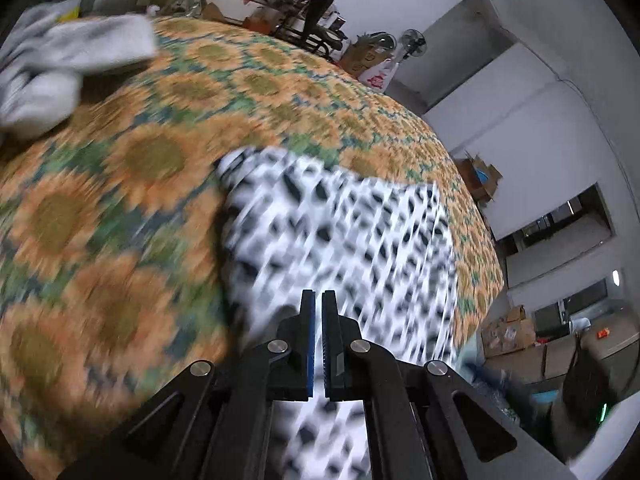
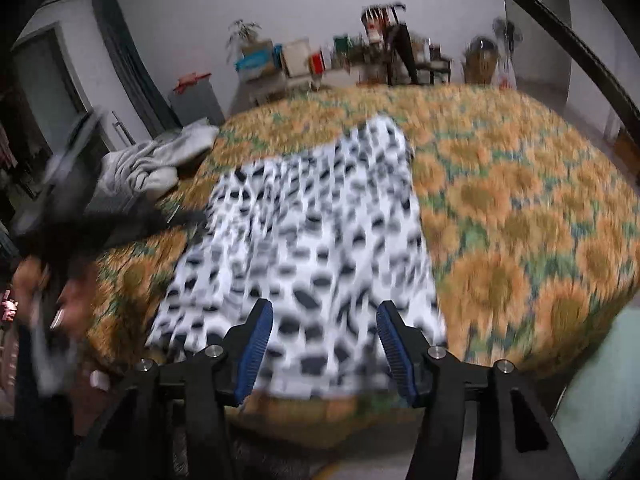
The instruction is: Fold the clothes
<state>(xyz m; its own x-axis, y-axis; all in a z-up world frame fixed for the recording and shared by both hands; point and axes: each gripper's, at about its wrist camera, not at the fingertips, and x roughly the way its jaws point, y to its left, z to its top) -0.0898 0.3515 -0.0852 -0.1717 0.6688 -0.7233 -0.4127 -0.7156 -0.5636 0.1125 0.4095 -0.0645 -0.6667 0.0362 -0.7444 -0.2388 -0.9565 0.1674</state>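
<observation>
Both views are pretty smeared with motion blur, so the pattern on the black-and-white spotted garment is more streaks than spots and its edges are hard to trace. In the left wrist view its near end runs under the gripper body and gets cut off at the bottom of the frame. Whether any fabric is actually caught in the left gripper I can't tell: the jaws are clenched with just a thin slit between the blue pads, and the cloth fills the view right behind and below them.

The garment lies spread flat on the bed with the sunflower bedspread, running from the near edge toward the far side, a bit left of the bed's middle in the right wrist view. The right gripper hangs over the near end of it, jaws released and wide apart, nothing between the pads but the cloth seen below them.

At the left of the right wrist view there's a dark blurry shape and part of a hand, too smeared to read properly. A crumpled grey-white garment sits at the far left of the bed, well apart from the spotted one
</observation>
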